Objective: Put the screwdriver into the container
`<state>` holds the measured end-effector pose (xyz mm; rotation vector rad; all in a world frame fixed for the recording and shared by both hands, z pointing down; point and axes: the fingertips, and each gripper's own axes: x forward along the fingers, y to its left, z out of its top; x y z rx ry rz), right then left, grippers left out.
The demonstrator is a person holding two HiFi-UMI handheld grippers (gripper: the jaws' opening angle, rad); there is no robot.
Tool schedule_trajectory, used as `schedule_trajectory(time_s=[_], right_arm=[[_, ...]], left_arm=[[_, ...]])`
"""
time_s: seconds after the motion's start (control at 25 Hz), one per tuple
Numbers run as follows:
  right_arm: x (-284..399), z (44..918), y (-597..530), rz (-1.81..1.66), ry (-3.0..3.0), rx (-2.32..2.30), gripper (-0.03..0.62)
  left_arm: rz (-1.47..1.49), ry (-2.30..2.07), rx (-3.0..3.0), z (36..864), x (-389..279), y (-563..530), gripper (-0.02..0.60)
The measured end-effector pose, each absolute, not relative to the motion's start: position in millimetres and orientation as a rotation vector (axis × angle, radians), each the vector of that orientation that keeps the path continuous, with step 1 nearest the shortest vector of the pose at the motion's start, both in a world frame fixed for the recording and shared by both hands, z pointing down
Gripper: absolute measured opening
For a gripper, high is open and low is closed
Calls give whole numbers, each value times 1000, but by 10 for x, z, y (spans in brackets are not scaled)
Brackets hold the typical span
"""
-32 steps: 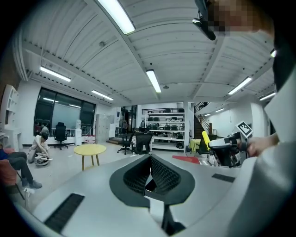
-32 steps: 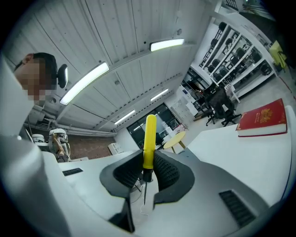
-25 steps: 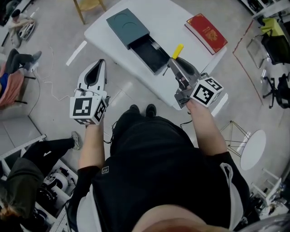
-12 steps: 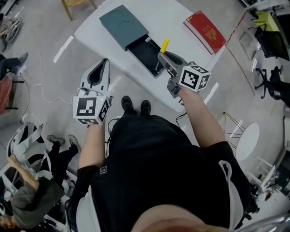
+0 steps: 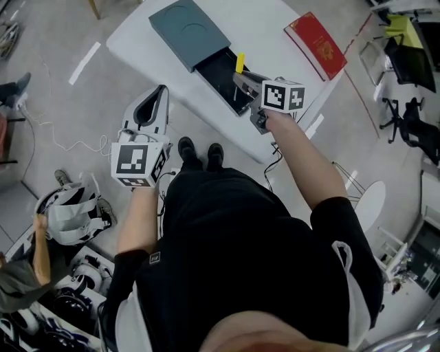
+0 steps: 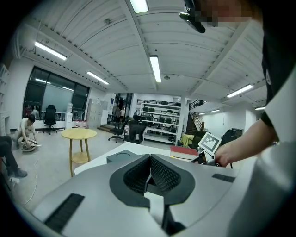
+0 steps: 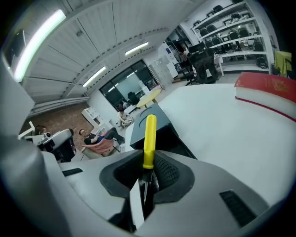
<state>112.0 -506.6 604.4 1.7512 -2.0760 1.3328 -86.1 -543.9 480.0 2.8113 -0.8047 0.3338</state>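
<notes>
My right gripper (image 5: 242, 77) is shut on a screwdriver with a yellow handle (image 5: 239, 62), whose handle sticks out past the jaws (image 7: 149, 137). It hovers over the open dark tray of the grey-green container (image 5: 227, 77) on the white table (image 5: 275, 20). In the right gripper view the container (image 7: 149, 127) lies just beyond the handle. My left gripper (image 5: 152, 102) is held off the table to the left, above the floor. Its jaws (image 6: 149, 170) are shut with nothing between them.
A red book (image 5: 317, 42) lies on the table's right side, also seen in the right gripper view (image 7: 268, 90). A round yellow side table (image 6: 78, 135) stands beyond the white one. A person crouches on the floor at lower left (image 5: 27, 261).
My right gripper has carried the screwdriver leftward and farther over the table, from beside the container's tray to above it. The left gripper has hardly moved.
</notes>
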Motion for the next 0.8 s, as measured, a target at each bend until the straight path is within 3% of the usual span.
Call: schedule_trajectory(time_s=[0.8], right_arm=[[1141, 6868, -5154, 1405, -1674, 1635, 89]], left_arm=[[280, -784, 2792, 4908, -1081, -5610, 17]])
